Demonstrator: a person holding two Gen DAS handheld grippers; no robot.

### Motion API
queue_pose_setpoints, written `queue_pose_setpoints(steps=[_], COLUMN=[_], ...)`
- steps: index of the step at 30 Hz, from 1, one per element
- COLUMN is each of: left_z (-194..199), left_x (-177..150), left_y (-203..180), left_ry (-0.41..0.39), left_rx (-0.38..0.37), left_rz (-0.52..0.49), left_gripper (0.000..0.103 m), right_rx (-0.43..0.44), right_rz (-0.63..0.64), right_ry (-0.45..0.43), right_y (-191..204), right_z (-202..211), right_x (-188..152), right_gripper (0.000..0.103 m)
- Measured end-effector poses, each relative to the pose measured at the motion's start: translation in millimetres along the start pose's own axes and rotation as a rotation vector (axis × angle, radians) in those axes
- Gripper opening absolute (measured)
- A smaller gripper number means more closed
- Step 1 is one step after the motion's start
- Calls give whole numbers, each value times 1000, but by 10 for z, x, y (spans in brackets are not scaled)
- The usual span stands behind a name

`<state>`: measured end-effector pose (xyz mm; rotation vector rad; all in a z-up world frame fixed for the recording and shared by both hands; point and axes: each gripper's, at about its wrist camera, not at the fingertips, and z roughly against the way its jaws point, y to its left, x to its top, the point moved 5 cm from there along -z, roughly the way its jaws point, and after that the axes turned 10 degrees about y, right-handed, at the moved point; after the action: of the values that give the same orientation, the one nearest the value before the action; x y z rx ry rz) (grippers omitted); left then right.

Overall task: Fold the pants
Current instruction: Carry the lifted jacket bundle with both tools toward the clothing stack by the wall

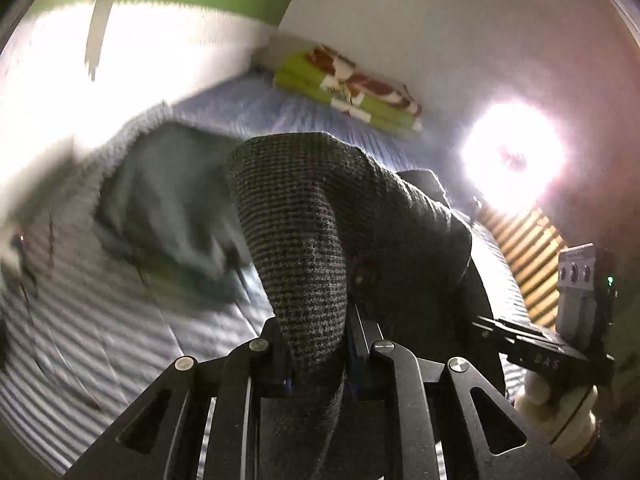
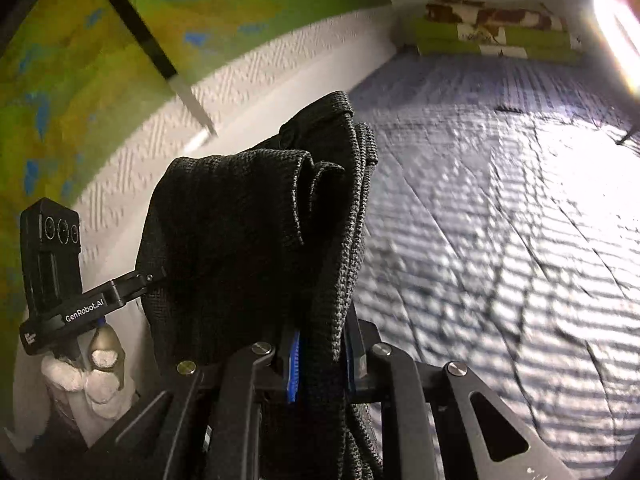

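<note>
Pants [image 1: 304,240] clamped in left gripper [image 1: 320,364], dark knit bunched between the pads, hanging above striped bed cover [image 1: 100,320]; right gripper body visible at the frame's right edge; right wrist view: right gripper [image 2: 320,360] pinched on the same fabric, several layers, raised over the bed; no fold laid yet, all folding remains, I'd judge.

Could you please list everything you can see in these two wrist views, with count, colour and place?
pants: one, dark knit, bunched, pinched by both grippers
bedcover: one, blue-striped, beneath everything
folded blanket: one, green, red and white, far end by the wall
teal cloth: one, blurred, lying on the bedcover
lamp: one, bright white glare
left gripper: black, shut on pants
right gripper: black, blue pads, shut on pants
gloved hands: two, white, holding the grippers' handles
</note>
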<state>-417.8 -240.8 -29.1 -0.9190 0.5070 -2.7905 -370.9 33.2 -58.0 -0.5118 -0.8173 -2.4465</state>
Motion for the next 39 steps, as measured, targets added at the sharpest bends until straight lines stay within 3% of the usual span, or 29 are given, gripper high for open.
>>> queue_pose_setpoints(steps=[7,11,18,24,26,28,29,31,36,39], left_z=[210,111,-268,-1017,-1363,-1673,-1739,-1709,-1412,-1153], left_x=[1051,1605,2220,2503,2505,2465,2455,2403,2379,2250], left_y=[507,825,1370,1953,2162,2450,2551,2681,2698,2602], left_ry=[-35,-28,-11,46,87,126,134,84,-18,-59], left_rx=[43,75,136,140,205,342,357,282,392,364], left_rz=[-2,-10,-28,4,11,58,89,170,114,106], left_gripper=[19,19,19,19,31,47,51,59,60,58], right_rx=[91,107,133,174,133,76,46,8,-33,-68], right_rz=[-48,-72,-132,-235,-250,-282,-292,-291,-241,-222], right_ry=[-87,-118,-130,-111,-99,-46,-27,-41,-29,-48], right_y=[301,400,342,121,44,-81,-127,-178,-140,-95], right_z=[-351,-664,-1346,-1964,-2196,-2466,-2572,-2643,-2605,-2429], right_x=[773,1141,1602,1750,1763,1748,1726,1693,1709,1670], right_gripper=[14,14,14,14,15,16,17,24,26,26])
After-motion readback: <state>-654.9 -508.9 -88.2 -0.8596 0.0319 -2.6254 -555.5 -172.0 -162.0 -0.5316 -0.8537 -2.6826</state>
